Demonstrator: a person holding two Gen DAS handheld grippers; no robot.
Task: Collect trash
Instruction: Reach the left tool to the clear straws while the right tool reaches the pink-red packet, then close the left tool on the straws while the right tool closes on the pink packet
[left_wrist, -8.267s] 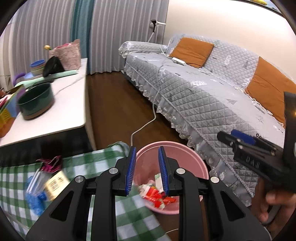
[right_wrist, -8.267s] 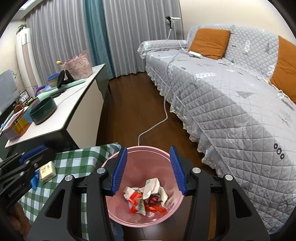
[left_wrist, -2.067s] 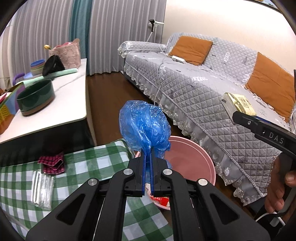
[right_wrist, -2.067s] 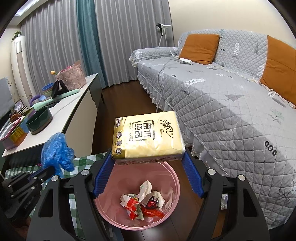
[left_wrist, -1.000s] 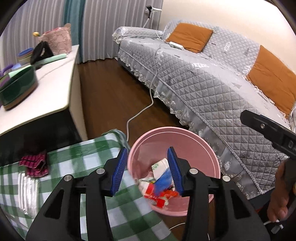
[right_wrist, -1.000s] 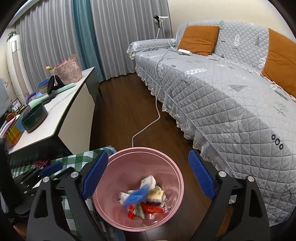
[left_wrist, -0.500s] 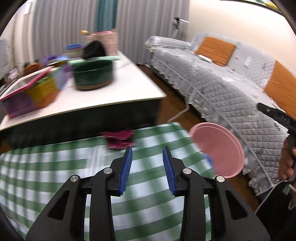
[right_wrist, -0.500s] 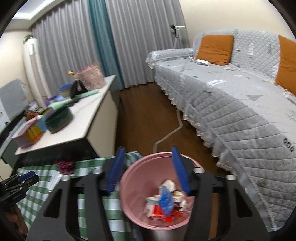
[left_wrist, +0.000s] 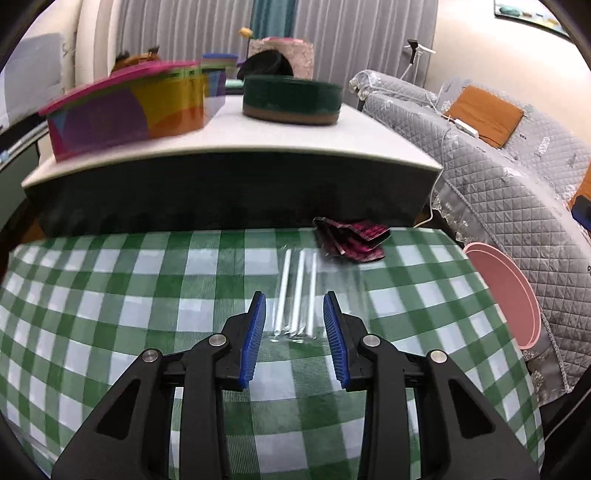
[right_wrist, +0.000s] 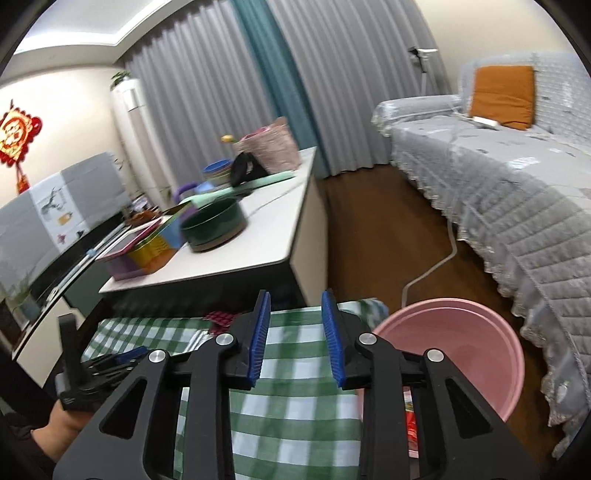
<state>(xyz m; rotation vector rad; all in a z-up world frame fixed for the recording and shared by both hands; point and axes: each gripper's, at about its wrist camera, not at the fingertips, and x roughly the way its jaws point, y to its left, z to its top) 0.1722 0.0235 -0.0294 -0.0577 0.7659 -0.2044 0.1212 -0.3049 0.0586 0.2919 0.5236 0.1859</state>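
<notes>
On the green checked tablecloth (left_wrist: 147, 295) lies a clear packet of white straws (left_wrist: 301, 284); its near end sits just between the tips of my left gripper (left_wrist: 294, 299). The left jaws stand open above it, the pads not pressing it. Behind the packet lies a crumpled dark red wrapper (left_wrist: 351, 240). The pink bin (left_wrist: 506, 291) stands off the table's right edge. My right gripper (right_wrist: 295, 301) hovers over the table's right end (right_wrist: 303, 406); its jaws are closing with nothing between them. The bin (right_wrist: 461, 332) holds red trash (right_wrist: 410, 417).
Behind the table stands a white low cabinet (left_wrist: 369, 144) with a dark green bowl (left_wrist: 291, 98) and a colourful box (left_wrist: 125, 107). A grey quilted sofa (right_wrist: 517, 192) with orange cushions runs along the right. A white cable (right_wrist: 439, 262) lies on the wooden floor.
My left gripper swung from above the bin leftward over the table and came down to the straw packet. My right gripper's jaws narrowed a lot and it turned left, leaving the bin at its right.
</notes>
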